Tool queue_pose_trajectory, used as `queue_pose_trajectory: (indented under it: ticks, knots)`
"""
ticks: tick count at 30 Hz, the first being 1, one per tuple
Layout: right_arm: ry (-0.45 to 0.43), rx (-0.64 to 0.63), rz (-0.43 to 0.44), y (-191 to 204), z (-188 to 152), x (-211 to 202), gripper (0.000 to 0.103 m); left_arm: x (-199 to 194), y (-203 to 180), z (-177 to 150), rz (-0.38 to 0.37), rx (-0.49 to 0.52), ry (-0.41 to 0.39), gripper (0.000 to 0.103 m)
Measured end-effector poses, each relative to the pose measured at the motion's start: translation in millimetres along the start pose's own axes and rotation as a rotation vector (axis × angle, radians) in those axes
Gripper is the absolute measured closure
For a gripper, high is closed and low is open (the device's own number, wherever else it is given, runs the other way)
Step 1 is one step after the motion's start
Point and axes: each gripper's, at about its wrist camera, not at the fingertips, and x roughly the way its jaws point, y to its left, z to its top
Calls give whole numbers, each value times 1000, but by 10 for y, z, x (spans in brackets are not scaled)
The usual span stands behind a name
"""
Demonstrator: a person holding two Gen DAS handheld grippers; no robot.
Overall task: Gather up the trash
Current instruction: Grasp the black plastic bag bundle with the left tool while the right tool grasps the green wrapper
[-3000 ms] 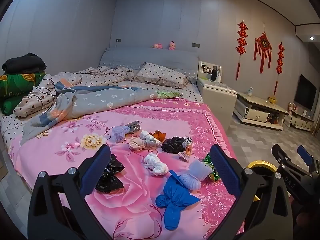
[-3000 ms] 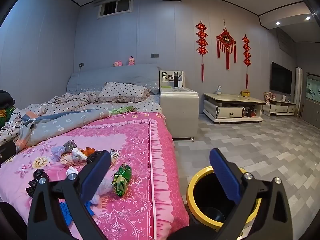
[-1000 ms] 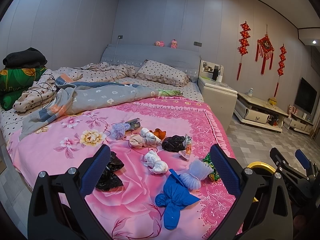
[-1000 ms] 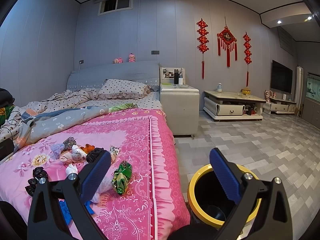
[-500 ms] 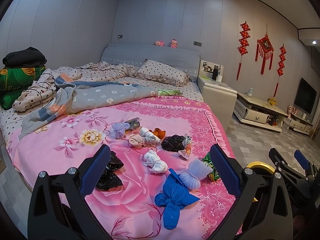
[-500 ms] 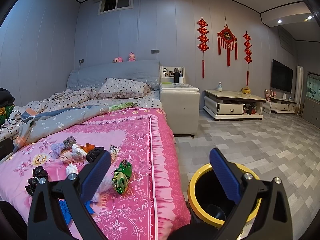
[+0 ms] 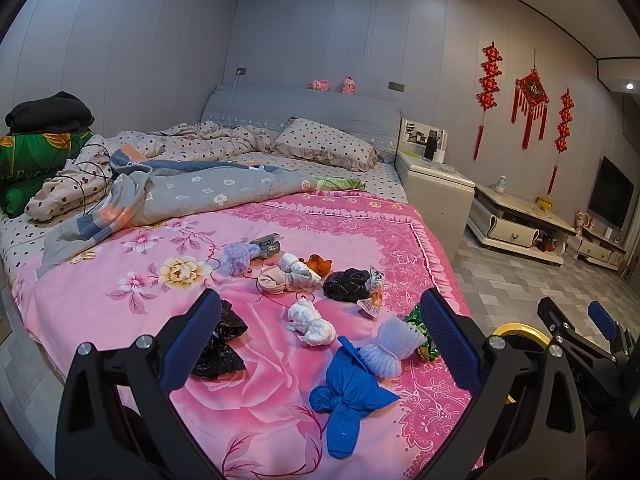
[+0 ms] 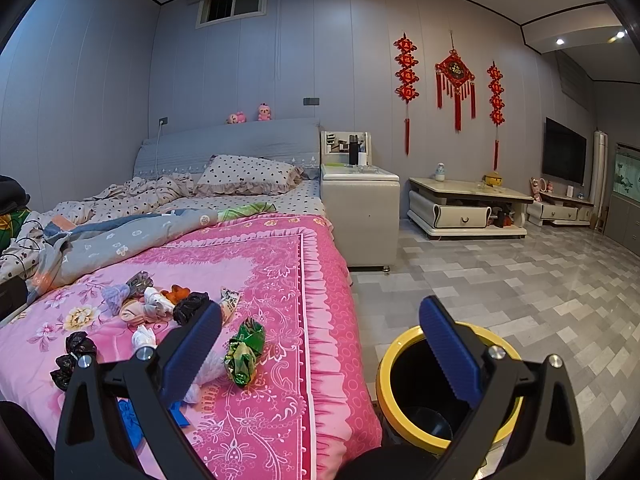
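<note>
Several pieces of trash lie on the pink bedspread (image 7: 120, 292): a blue knotted bag (image 7: 348, 396), a white foam net (image 7: 390, 346), a white wad (image 7: 310, 322), black bags (image 7: 218, 346) (image 7: 346, 284), a green foil wrapper (image 8: 244, 350) and a snack packet (image 7: 374, 292). A yellow-rimmed black bin (image 8: 404, 380) stands on the floor beside the bed. My left gripper (image 7: 320, 344) is open and empty above the near trash. My right gripper (image 8: 320, 352) is open and empty between the bed edge and the bin; it also shows in the left wrist view (image 7: 576, 320).
A grey quilt (image 7: 180, 192), pillow (image 7: 324, 144) and folded bedding (image 7: 36, 148) lie at the far part of the bed. A white nightstand (image 8: 360, 216) and a low TV cabinet (image 8: 464, 208) stand beyond it. Tiled floor (image 8: 520, 292) lies to the right.
Both views have shifted only slightly. Both grippers stay open and empty, and the trash has not moved.
</note>
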Motion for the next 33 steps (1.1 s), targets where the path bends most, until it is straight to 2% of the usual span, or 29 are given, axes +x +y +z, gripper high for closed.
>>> queue_pose_trajectory:
  ticks: [12,21,23,26,30,33]
  knots:
    - [3,0,-1,-1,15,25,8,3,5,2,0,-2,1,7]
    - [51,0,4,2,-135,115,8,66,-22,-64,-5,7,31,7]
    - [66,-3,23,-2,-126,152,8,99,18,-38,-13,14,34,7]
    - [101,-25,57,-11,-46,282,8,180,91,-41,-9,26,82,7]
    - [209,-22,176,7,-5,530,8,302,284,-92,3,6,165,7]
    - [293,-36,234,87,-4,752,8,387,446,-181,13,-17,220,7]
